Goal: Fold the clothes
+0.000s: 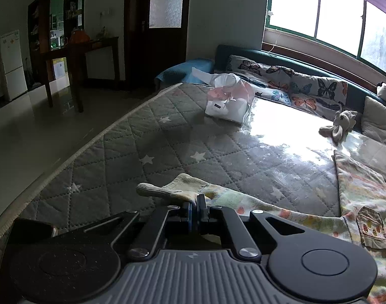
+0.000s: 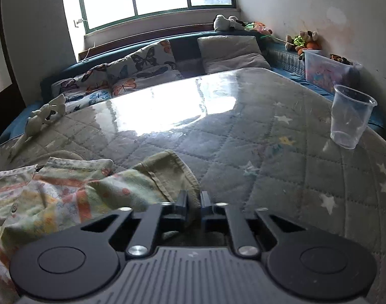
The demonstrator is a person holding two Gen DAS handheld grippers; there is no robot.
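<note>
A small patterned garment (image 1: 362,197) in pale yellow, orange and green lies on the quilted grey mattress (image 1: 132,141). One sleeve with a cream ribbed cuff (image 1: 172,190) stretches left, and my left gripper (image 1: 196,204) is shut on that cuff's near edge. In the right wrist view the same garment (image 2: 53,190) is bunched at the lower left. Its other sleeve ends in a greenish cuff (image 2: 172,172), and my right gripper (image 2: 193,200) is shut on this cuff's ribbed edge. A small pocket (image 1: 372,225) shows on the garment's front.
A white and pink bag (image 1: 228,98) sits far back on the mattress. A clear plastic cup (image 2: 349,116) stands at the right. A small plush toy (image 1: 341,124) lies near butterfly pillows (image 1: 294,86). The mattress edge and floor (image 1: 28,126) run along the left.
</note>
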